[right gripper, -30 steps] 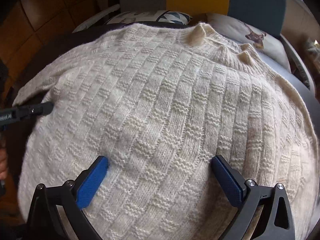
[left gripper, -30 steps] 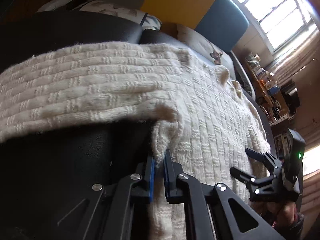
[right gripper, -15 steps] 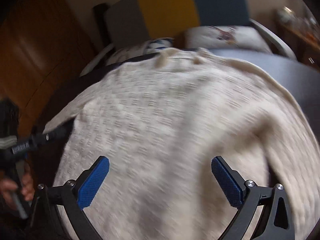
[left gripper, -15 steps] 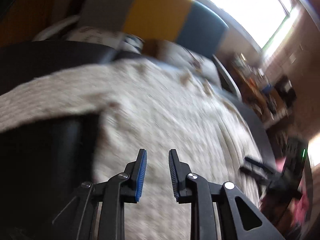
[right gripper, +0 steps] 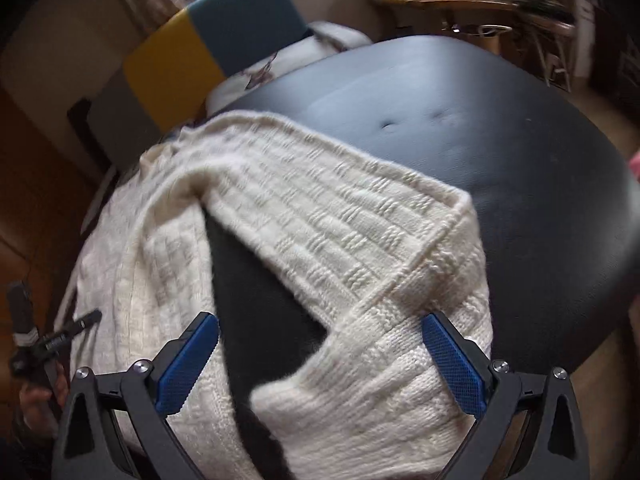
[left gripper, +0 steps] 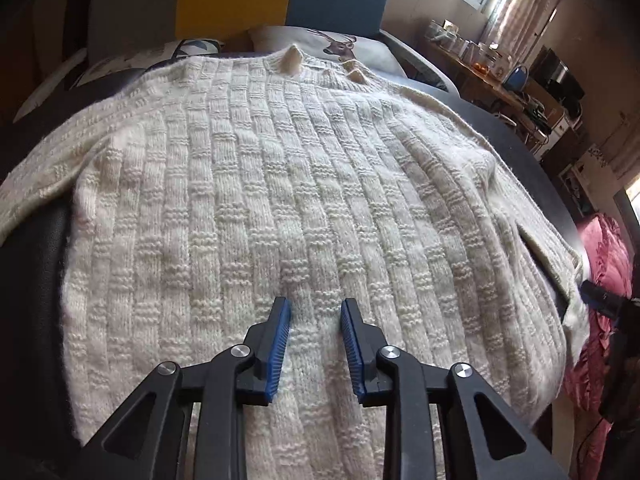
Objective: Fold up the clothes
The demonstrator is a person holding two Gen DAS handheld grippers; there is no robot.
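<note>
Folding the cream sweater (left gripper: 304, 184), spread flat on the black surface (right gripper: 500, 152), starts with its right sleeve (right gripper: 360, 240). The right gripper (right gripper: 320, 356), jaws wide apart and empty, should pinch the cuff beside it; the left gripper (left gripper: 314, 340), jaws parted and empty over the sweater's hem, can pin the body.

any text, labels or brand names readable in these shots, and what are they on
None can be read.
Left gripper: faint pale marks on its side in the right wrist view, too small and blurred to read.
Deer pillow: a deer picture, no words.
Cream sweater: no tag or label showing.
Jars on the side table: too small to tell.
</note>
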